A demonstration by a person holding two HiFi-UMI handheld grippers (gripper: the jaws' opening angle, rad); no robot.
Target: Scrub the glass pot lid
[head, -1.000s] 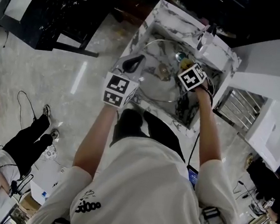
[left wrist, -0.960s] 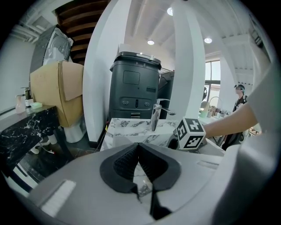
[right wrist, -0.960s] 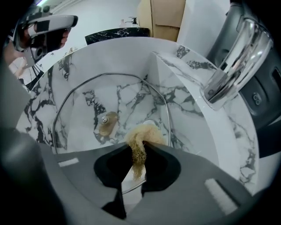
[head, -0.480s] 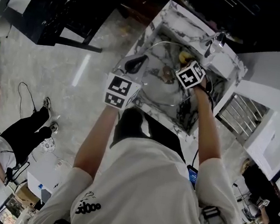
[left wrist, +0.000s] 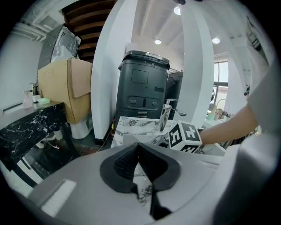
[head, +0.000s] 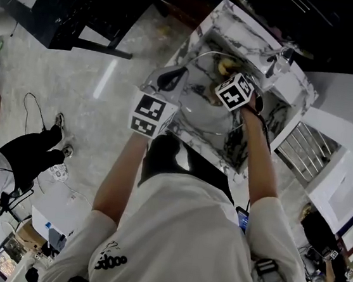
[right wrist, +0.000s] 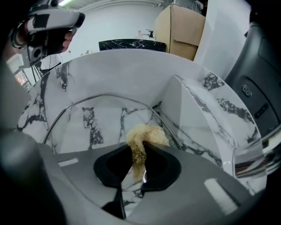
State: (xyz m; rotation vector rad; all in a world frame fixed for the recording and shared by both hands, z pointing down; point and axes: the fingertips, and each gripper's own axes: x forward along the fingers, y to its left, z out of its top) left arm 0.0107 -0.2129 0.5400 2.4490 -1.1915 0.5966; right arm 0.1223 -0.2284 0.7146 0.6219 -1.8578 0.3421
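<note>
My right gripper [right wrist: 138, 151] is clenched on a yellowish scrubber [right wrist: 145, 135], pressed to the glass pot lid [right wrist: 99, 118], which leans in the marble sink [right wrist: 210, 110]. Seen from my head, the scrubber is at the lid's 1 o'clock. My left gripper [left wrist: 138, 149], jaws pressed together, is at its 9 o'clock rim.

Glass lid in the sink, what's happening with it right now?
A person standing over the marble sink is working on the glass pot lid with two handheld grippers. The left gripper is shut at the lid's left edge, apparently pinching its rim to steady it. The right gripper is shut on a yellowish scrubbing sponge, whose tip sits against the glass inside the metal rim. Scrubbing looks under way.
</note>
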